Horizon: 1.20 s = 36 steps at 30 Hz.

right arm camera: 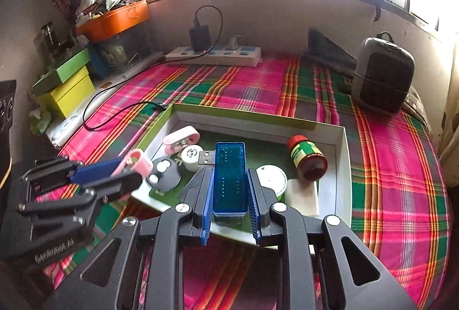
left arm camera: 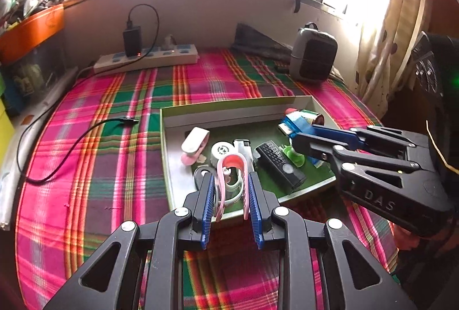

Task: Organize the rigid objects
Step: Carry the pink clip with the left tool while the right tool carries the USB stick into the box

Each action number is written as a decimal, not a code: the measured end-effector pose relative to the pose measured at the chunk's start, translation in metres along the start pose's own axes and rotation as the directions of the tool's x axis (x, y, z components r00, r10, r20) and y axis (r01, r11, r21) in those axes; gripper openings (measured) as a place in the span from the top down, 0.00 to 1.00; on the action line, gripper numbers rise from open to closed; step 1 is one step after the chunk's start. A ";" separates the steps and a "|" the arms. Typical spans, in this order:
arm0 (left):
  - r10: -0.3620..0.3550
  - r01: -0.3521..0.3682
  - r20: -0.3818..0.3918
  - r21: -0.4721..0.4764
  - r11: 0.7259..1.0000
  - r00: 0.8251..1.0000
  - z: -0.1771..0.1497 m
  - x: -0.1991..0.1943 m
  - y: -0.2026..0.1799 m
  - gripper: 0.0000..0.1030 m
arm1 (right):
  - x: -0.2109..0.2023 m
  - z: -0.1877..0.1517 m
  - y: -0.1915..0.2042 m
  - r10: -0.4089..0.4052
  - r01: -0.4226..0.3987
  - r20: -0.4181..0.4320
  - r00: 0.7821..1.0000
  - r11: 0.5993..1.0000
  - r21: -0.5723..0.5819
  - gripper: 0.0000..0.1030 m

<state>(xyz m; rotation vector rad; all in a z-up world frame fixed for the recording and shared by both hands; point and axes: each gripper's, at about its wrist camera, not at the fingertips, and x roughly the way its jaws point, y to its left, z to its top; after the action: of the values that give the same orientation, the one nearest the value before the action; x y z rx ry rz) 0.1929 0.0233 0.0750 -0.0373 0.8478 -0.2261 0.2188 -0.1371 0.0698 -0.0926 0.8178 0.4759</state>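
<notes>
My left gripper (left arm camera: 231, 178) is shut on a pink and white loop clip (left arm camera: 232, 165), held just above the near edge of a green-rimmed tray (left arm camera: 229, 104). My right gripper (right arm camera: 230, 175) is shut on a translucent blue USB stick (right arm camera: 229, 155), its plug pointing away over the tray (right arm camera: 243, 114). In the left wrist view, the right gripper (left arm camera: 298, 136) enters from the right with the stick (left arm camera: 297, 122). In the right wrist view, the left gripper (right arm camera: 129, 170) comes in from the left with the clip (right arm camera: 137, 162).
The tray holds a brown bottle (right arm camera: 308, 158), a black remote-like device (left arm camera: 279, 163), a pink and white clip (left arm camera: 195, 140), a white cap (left arm camera: 222, 150) and a white block (right arm camera: 302, 196). A power strip (left arm camera: 146, 58), a black cable (left arm camera: 71, 149) and a grey heater (left arm camera: 312, 57) lie on the plaid cloth.
</notes>
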 end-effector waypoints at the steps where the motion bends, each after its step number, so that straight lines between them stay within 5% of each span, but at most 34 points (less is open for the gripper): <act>1: -0.001 0.001 -0.005 0.001 1.000 1.000 0.001 0.003 -0.001 0.78 | 0.003 0.002 -0.001 0.001 -0.001 -0.003 1.000 1.000 0.003 0.78; 36: 0.008 -0.005 -0.106 0.022 1.000 0.994 0.003 0.052 -0.011 0.78 | 0.077 0.030 -0.024 0.022 -0.019 -0.110 0.994 0.999 0.026 0.78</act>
<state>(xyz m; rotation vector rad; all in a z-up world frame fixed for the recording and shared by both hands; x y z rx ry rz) 0.2264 0.0011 0.0395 -0.0019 0.9511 -0.2328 0.2949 -0.1219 0.0327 -0.0885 0.9337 0.4835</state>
